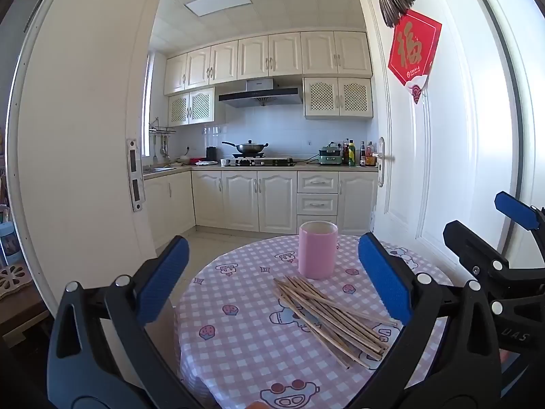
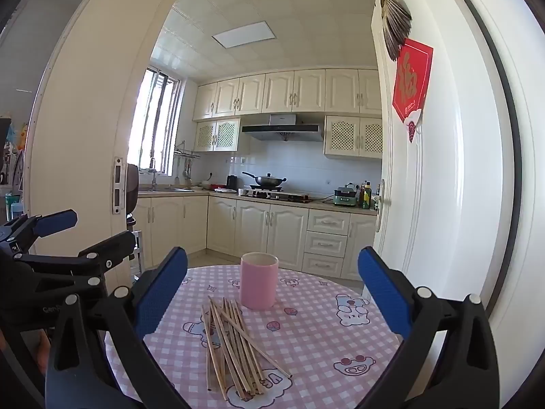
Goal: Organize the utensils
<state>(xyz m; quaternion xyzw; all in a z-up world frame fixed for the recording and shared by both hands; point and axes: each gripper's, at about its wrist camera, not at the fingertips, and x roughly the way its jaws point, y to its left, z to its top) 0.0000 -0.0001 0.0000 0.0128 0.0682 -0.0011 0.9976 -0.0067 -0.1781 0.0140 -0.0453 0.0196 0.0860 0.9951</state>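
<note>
A loose pile of several wooden chopsticks [image 1: 328, 317] lies on a round table with a pink checked cloth [image 1: 245, 347]. A pink cylindrical cup [image 1: 317, 250] stands upright just behind the pile. My left gripper [image 1: 272, 279] is open and empty, held above the near table edge, with the chopsticks and cup between its fingers. The right wrist view shows the chopsticks [image 2: 235, 344], the cup [image 2: 259, 280] and the cloth [image 2: 323, 341]. My right gripper [image 2: 272, 289] is open and empty too, hovering over the near side of the table.
The right gripper [image 1: 504, 259] shows at the right edge of the left wrist view; the left gripper [image 2: 51, 248] shows at the left of the right wrist view. A white open door [image 1: 442, 170] stands to the right of the table. The kitchen lies behind.
</note>
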